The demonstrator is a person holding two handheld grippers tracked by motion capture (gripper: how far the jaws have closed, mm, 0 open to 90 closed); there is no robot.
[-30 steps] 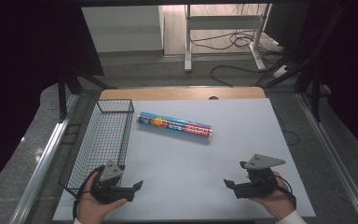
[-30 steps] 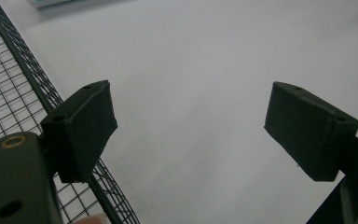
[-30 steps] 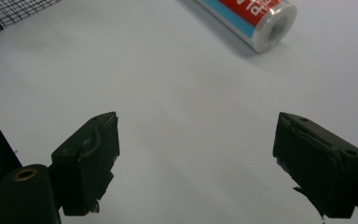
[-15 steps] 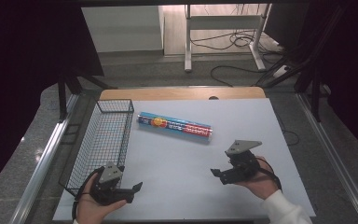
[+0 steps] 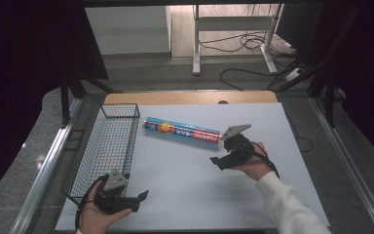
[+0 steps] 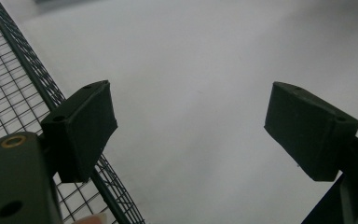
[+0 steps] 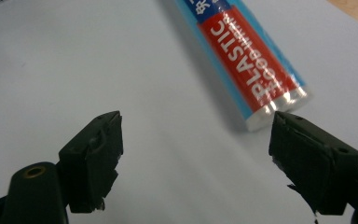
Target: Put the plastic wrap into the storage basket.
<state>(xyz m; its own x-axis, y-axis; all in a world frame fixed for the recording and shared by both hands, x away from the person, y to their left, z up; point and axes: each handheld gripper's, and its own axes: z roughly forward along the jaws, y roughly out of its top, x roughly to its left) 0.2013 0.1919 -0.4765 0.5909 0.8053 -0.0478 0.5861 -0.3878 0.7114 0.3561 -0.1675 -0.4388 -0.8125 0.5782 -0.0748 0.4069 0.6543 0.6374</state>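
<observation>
Pale grey tabletop [image 5: 185, 175] fills the middle of the room, with a dark floor and loose cables behind it.

From where I stand, the right tool [image 5: 220, 162] sits low over the sheet, its jaws apart with nothing between them; they have just been closing a little, yet there is only bare surface in the gap. In the right gripper view the same tool [image 7: 193, 154] has the near end of the plastic wrap box [image 7: 244, 56] just beyond its right-hand jaw, close to it but not touching.

That box [image 5: 182, 130] lies flat, its long axis running across the tabletop from the basket side down toward the person's right, so the end nearest the right tool is the red one. The box stretches away up and to the left of that tool.

The left tool [image 5: 139, 200] rests near the front edge, jaws also apart and empty, just beside the corner of the wire basket [image 5: 102, 146]. It is well apart from the box, so the right hand is plainly the nearer one, and I'd guess the grasp falls to it.
</observation>
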